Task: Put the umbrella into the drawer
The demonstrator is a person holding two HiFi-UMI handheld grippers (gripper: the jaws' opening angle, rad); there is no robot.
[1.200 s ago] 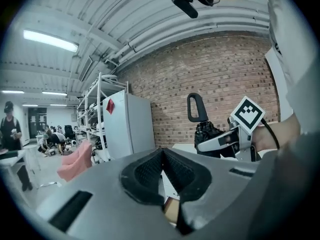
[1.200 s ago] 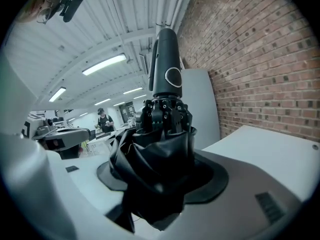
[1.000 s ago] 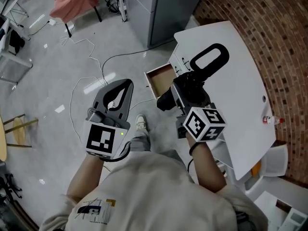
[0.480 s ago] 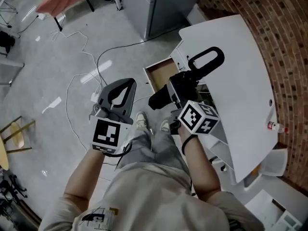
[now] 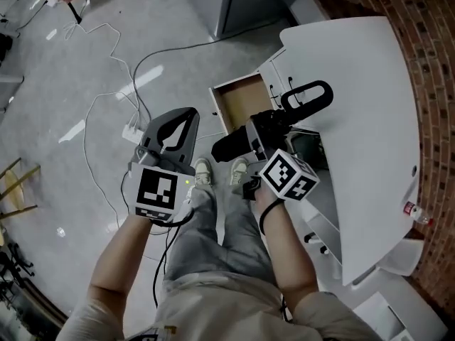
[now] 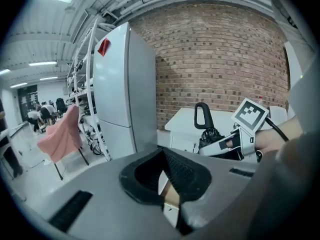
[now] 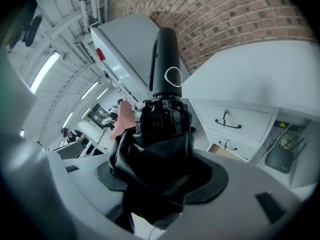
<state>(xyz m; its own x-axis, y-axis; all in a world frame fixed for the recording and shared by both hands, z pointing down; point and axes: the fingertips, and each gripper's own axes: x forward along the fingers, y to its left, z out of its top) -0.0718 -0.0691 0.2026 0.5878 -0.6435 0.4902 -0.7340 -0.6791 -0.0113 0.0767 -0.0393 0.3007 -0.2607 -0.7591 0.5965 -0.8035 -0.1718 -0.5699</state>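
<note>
Folded black umbrella [image 5: 307, 96] pinched between the right gripper's [image 5: 272, 128] jaws, near the open drawer [image 5: 238, 104]
Left gripper [image 5: 186, 116] holds nothing, jaws pressed together, just beside the right; the drawer juts from a white cabinet [image 5: 355, 84]

umbrella [image 7: 162, 134]: black | drawer [image 5: 242, 105]: tan inside | worktop [image 5: 355, 84]: white | wall [image 5: 426, 34]: red brick pattern | floor [image 5: 43, 84]: grey | cloth [image 6: 60, 131]: pink

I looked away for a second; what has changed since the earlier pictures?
Both grippers came down toward the open wood-lined drawer; the right gripper turned, swinging the black folded umbrella more crosswise. Unchanged: right gripper clamps the umbrella, left gripper empty, drawer open.
</note>
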